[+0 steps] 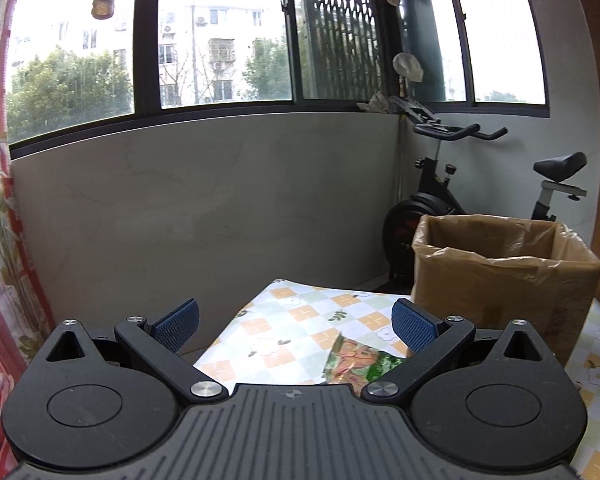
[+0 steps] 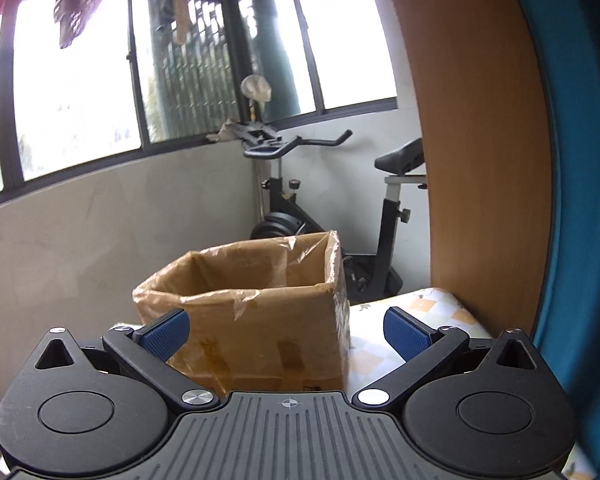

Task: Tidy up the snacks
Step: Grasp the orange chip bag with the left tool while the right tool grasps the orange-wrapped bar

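Two grippers hover over a balcony table, jaws spread wide.
Left gripper [image 1: 296, 326] above a green-orange foil snack packet [image 1: 356, 362]; right gripper [image 2: 286, 334] facing the plastic-lined brown cardboard box [image 2: 260, 320].

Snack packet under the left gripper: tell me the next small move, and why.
Probably lower the left gripper onto the snack packet and close. Its jaws are open and empty, the packet lies on the tablecloth just below them, and the lined box stands open to the right, ready to receive it.

green snack packet [image 1: 358, 362] lies flat beside open lined box [image 1: 500, 280].
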The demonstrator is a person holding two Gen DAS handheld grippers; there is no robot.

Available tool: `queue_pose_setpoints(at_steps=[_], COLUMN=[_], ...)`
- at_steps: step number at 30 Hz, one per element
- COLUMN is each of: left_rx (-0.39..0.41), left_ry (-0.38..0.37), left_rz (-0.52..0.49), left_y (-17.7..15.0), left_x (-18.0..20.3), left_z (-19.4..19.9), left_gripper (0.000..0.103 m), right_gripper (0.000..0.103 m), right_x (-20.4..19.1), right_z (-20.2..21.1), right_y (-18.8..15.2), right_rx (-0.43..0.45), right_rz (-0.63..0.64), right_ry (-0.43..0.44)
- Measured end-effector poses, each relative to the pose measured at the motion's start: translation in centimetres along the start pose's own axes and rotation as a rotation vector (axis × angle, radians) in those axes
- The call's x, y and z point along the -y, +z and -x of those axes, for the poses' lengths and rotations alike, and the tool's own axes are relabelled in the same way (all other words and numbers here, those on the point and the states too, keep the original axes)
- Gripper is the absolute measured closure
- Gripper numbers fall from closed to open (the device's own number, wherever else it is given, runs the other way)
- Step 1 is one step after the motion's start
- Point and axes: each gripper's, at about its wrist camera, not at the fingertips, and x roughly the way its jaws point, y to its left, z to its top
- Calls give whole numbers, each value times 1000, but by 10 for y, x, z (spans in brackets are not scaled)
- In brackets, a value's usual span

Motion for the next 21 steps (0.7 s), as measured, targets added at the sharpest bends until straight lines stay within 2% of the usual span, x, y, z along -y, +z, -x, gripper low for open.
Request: queue_pose_setpoints(at_steps=[3, 8, 13, 19, 21], left_rx=[7, -55, -141, -224, -279], left_ry=[21, -107, -207, -227, -244], left_rz=[-2, 35, 135, 3, -8], left_y=[-13, -39, -65, -84, -98], left_x=[-6, -11, -19, -7, -8], left_z=[-9, -33, -63, -91, -100], left_gripper=[0, 0, 0, 0, 1], right_gripper=[0, 0, 0, 0, 0], right_x=[-9, -15, -20, -12, -8], right_z=[-16, -38, -56, -77, -83], right_y=[-14, -45, -77, -100, -105], right_rx=[10, 11, -62, -141, -156], right_rz=[77, 85, 113, 99, 80], right_ry=[-31, -4, 11, -4, -10])
